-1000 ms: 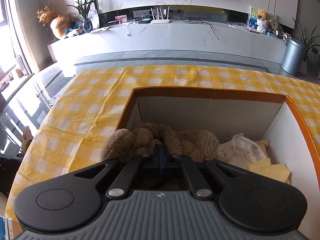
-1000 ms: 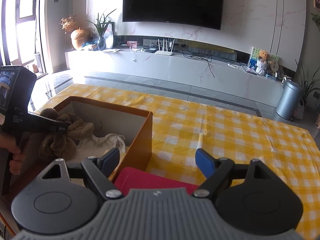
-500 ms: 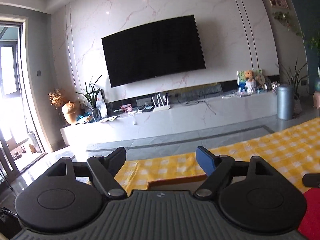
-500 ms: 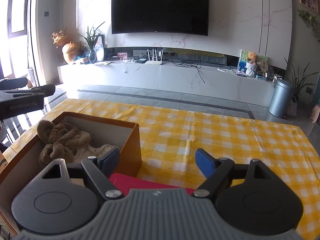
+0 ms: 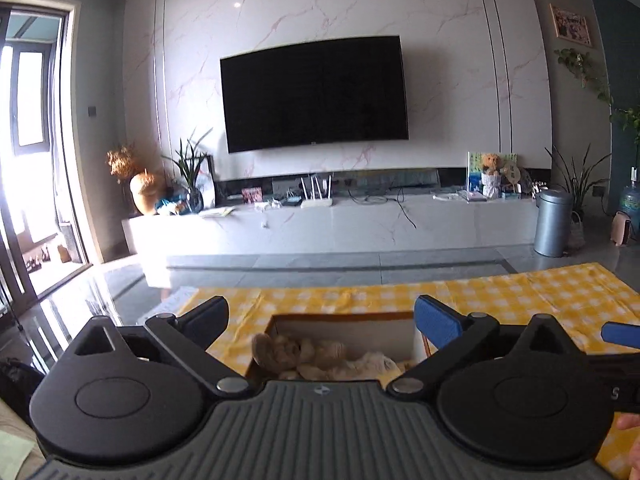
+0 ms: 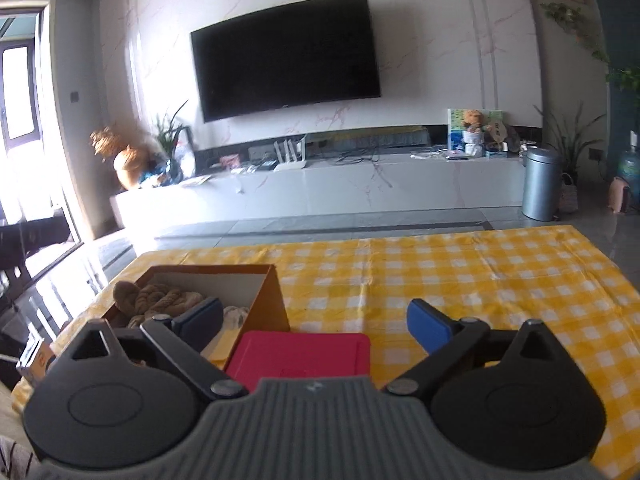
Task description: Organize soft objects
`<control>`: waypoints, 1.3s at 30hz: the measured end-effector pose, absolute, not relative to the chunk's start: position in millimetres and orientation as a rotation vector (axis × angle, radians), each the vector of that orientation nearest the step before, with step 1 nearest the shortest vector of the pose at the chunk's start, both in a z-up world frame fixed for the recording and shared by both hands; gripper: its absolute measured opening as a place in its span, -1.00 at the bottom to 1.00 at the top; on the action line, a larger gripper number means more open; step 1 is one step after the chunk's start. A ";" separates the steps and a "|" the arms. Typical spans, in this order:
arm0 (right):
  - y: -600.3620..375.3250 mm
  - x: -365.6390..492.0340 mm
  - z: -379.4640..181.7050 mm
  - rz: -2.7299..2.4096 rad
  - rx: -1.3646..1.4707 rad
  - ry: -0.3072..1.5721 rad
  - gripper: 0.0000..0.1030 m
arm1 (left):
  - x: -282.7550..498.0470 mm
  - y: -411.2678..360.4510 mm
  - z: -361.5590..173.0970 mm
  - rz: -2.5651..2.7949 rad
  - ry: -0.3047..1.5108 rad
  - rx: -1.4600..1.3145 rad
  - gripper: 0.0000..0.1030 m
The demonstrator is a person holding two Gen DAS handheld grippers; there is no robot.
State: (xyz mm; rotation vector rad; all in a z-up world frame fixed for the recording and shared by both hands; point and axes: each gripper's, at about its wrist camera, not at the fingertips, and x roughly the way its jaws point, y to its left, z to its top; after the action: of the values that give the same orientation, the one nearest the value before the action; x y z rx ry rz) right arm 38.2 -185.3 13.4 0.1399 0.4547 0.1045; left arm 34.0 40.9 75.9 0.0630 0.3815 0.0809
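Note:
An open orange cardboard box [image 6: 276,296] with a white inside stands on the yellow checked tablecloth [image 6: 460,276]. In it lie a brown knitted plush toy [image 6: 156,300] and a white cloth [image 6: 236,316]. The box [image 5: 348,322], the plush toy [image 5: 284,354] and the white cloth [image 5: 376,362] also show in the left wrist view. My left gripper [image 5: 320,320] is open and empty, held back from and above the box. My right gripper [image 6: 316,318] is open and empty, above a red lid [image 6: 300,354] lying next to the box.
A white TV bench [image 5: 332,228] with a router, plants and a small bear stands beyond the table under a wall TV [image 5: 316,92]. A grey bin [image 6: 540,184] stands on the floor at the right. The right gripper's fingertip [image 5: 620,334] shows in the left wrist view.
My left gripper let go of the plush toy in the box, opened, and drew back and up. My right gripper also pulled back from the table, still open.

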 end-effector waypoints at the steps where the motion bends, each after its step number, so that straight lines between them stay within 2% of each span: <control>1: -190.5 33.5 11.6 0.070 0.171 0.450 0.88 | 30.0 43.9 68.2 0.065 0.401 0.033 1.00; 9: -194.7 4.7 3.4 0.188 0.117 0.480 0.88 | 14.3 46.2 31.4 0.109 0.476 -0.015 1.00; 17: -182.6 4.1 -13.8 0.208 0.049 0.495 0.94 | 1.3 29.2 12.3 0.078 0.458 0.021 1.00; 39: -166.9 7.2 -24.4 0.207 -0.050 0.506 0.94 | -1.5 20.1 3.9 0.107 0.460 0.042 1.00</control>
State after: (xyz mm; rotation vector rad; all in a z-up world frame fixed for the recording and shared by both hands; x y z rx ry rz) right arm 7.2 -166.9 -24.4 -0.0498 0.5057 0.2074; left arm -1.5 20.1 3.9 0.0424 0.4604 0.1073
